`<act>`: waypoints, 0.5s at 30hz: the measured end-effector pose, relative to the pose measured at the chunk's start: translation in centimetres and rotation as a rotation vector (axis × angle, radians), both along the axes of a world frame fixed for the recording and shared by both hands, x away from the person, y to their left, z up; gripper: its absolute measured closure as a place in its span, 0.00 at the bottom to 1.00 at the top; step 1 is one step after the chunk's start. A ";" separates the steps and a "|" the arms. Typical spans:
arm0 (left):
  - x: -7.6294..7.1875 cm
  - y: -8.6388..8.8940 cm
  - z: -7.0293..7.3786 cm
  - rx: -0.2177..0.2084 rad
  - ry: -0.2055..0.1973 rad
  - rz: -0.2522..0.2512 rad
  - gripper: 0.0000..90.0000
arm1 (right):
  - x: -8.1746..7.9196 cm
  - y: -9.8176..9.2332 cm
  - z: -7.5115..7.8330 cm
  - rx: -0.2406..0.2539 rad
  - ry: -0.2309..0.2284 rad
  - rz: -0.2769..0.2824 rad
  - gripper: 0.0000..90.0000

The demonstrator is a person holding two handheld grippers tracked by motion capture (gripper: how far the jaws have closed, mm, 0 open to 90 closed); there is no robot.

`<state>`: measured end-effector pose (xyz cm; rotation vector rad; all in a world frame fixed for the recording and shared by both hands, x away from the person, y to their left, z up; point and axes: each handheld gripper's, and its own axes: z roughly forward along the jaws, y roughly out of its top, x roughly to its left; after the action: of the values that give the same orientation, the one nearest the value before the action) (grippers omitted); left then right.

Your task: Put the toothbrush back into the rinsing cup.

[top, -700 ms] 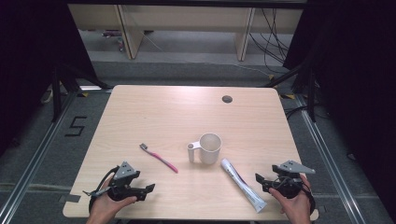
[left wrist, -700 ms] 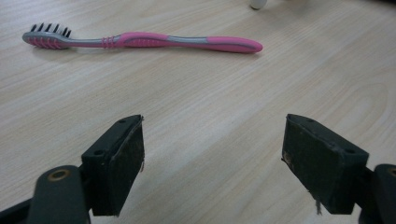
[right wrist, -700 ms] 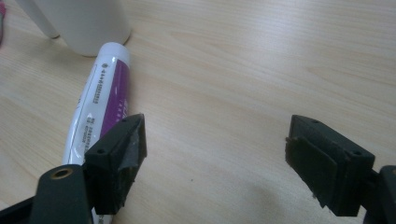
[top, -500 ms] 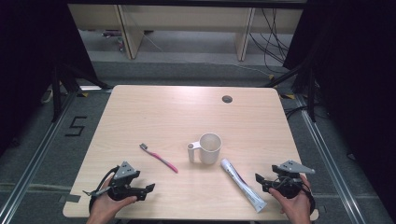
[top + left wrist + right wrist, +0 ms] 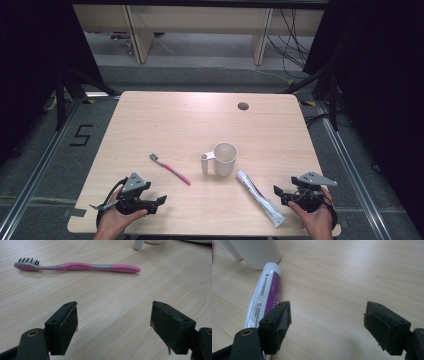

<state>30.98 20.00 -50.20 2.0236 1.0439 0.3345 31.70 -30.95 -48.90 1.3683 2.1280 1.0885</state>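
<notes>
Both units are sitting at the near edge of the table (image 5: 150,115), taking the white mug (image 5: 224,159) as landmark throughout. The left hand-held gripper (image 5: 159,201) is resting near-left of the mug with its jaws standing wide apart and nothing between them. The right hand-held gripper (image 5: 278,192) is resting near-right of the mug, jaws likewise wide, gripping nothing.

The pink toothbrush (image 5: 170,169) is lying flat to the left of the mug, bristle end pointing away from it, apart from the mug handle. In the left gripper view the toothbrush (image 5: 75,266) is lying crosswise ahead of the jaws. The toothpaste tube (image 5: 260,197) is lying on the near-right side of the mug, cap end just beside the mug base; in the right gripper view the toothpaste tube (image 5: 263,296) is running partly behind one jaw.

Risks as judged from here:
- The toothbrush handle is thin and lying flat, so jaws coming in too high are likely closing on air, and too low are scraping the table.
- The tube looks soft and rounded; a grip near its cap is risking a nudge against the mug, and a hard squeeze is risking a slip.
- The mug is standing between both things; a sweeping approach from either side is risking tipping it.
</notes>
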 end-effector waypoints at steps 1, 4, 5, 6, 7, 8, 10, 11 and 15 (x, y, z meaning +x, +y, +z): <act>0.0 0.0 0.0 0.004 0.002 -0.006 0.25 | 0.0 0.0 0.0 0.000 0.000 0.000 0.25; 0.1 -0.3 0.0 -0.024 0.000 -0.014 0.25 | 0.0 0.0 0.0 0.002 0.000 0.000 0.26; 0.2 -0.4 0.0 -0.028 -0.001 -0.016 0.25 | 0.0 0.0 -0.1 0.000 -0.003 0.000 0.26; 0.2 -0.6 0.0 -0.042 -0.004 -0.007 0.26 | 0.0 0.0 -0.1 0.000 0.000 0.000 0.25; 0.3 -0.6 0.1 -0.022 -0.001 -0.025 0.26 | 0.0 0.0 -0.1 0.003 0.000 0.001 0.25; 0.3 -0.8 0.0 -0.036 -0.006 -0.019 0.26 | 0.1 0.0 -0.2 0.019 0.015 0.002 0.26; 0.4 -1.0 0.1 -0.034 -0.010 -0.024 0.27 | 0.1 0.0 -0.2 0.021 0.005 -0.002 0.26; 0.4 -1.2 0.2 -0.039 -0.008 -0.019 0.28 | 0.1 0.0 -0.2 0.022 0.005 -0.005 0.26; 0.7 -1.5 0.4 -0.016 -0.017 -0.042 0.32 | 0.1 0.0 -0.2 0.007 -0.004 -0.001 0.26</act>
<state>31.67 18.52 -49.78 2.0217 0.9891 0.3195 31.84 -31.00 -49.10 1.3690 2.1220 1.0990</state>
